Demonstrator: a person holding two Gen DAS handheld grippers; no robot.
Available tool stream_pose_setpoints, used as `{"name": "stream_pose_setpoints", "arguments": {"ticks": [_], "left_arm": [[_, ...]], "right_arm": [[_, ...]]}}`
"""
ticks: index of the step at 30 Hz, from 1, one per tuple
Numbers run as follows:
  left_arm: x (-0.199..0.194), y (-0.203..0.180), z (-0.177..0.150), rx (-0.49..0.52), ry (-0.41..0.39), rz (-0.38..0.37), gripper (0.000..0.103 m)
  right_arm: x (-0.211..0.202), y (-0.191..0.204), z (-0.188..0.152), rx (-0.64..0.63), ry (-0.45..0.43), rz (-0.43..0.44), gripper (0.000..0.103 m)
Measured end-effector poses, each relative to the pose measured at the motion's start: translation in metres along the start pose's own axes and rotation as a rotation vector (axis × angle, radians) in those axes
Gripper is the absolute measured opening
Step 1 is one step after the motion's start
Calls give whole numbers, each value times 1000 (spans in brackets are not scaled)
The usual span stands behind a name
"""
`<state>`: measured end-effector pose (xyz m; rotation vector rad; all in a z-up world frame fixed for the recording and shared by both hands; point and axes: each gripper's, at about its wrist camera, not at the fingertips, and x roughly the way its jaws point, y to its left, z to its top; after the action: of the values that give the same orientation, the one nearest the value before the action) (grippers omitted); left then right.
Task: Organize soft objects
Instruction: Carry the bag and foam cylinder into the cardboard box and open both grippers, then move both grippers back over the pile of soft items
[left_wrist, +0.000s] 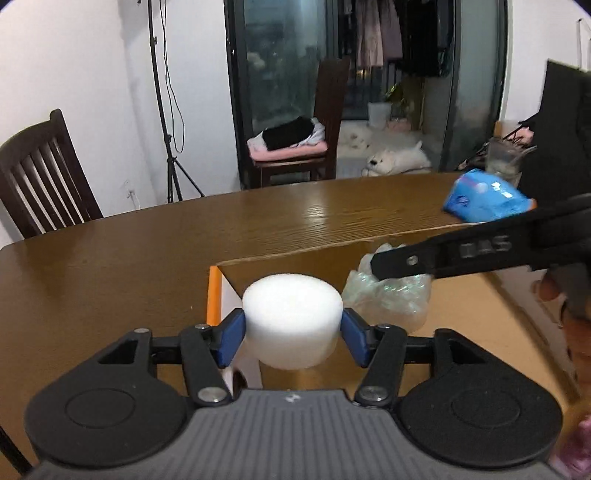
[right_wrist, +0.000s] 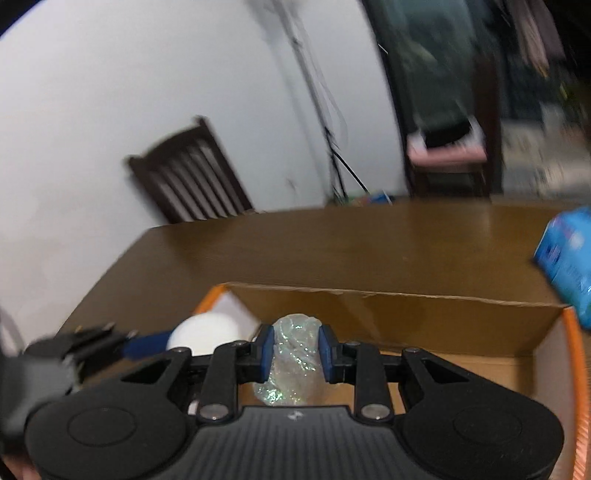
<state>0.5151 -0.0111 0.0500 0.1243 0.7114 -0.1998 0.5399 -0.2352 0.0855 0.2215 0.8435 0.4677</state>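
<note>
Above the near-left corner of an open brown cardboard box (left_wrist: 461, 295) with an orange outer edge: left gripper (left_wrist: 291, 330), blue pads (left_wrist: 232, 338) pressed against both sides of a white foam cylinder (left_wrist: 291, 321), held upright. Just right of it, over the box interior: right gripper (right_wrist: 295, 352), blue pads (right_wrist: 266, 354) squeezed narrow on a crumpled wad of clear, iridescent plastic wrap (right_wrist: 293, 358), bulging above and below the grip. Seen from the left wrist view, the same wad (left_wrist: 388, 295) hanging beside the foam, close but apart. Box resting on a glossy brown wooden table (left_wrist: 147, 258). Beyond the far right corner of the box, on the table: a blue plastic packet (left_wrist: 484, 201), blurred, print unreadable. Behind the table: a dark slatted wooden chair (left_wrist: 40, 173) against the white wall, a black tripod stand (left_wrist: 166, 110), a second dark chair (left_wrist: 314, 140) stacked with folded clothes, and a white plush animal (left_wrist: 397, 160) on the floor.
</note>
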Motion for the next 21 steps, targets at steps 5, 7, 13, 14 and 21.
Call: {"name": "stream_pose_setpoints", "arguments": {"ticks": [5,7,13,14,21], "left_arm": [[13,7,13,9,11,-22,81],[8,7,12,22,-9,-25,82],[-23,11,18,15,-48,2,82],[-31,13,19,11,-59,6,82],[-100,12,19,-50,-157,25,90]], "right_arm": [[35,-13,1,82,37,15,35],[38,-11,-1,74,43,7,37],[8,-1,4,29,0,-14,42],[-5,1,5,18,-15,-16,43],[-93,6,-1,-36,-108,-47,56]]}}
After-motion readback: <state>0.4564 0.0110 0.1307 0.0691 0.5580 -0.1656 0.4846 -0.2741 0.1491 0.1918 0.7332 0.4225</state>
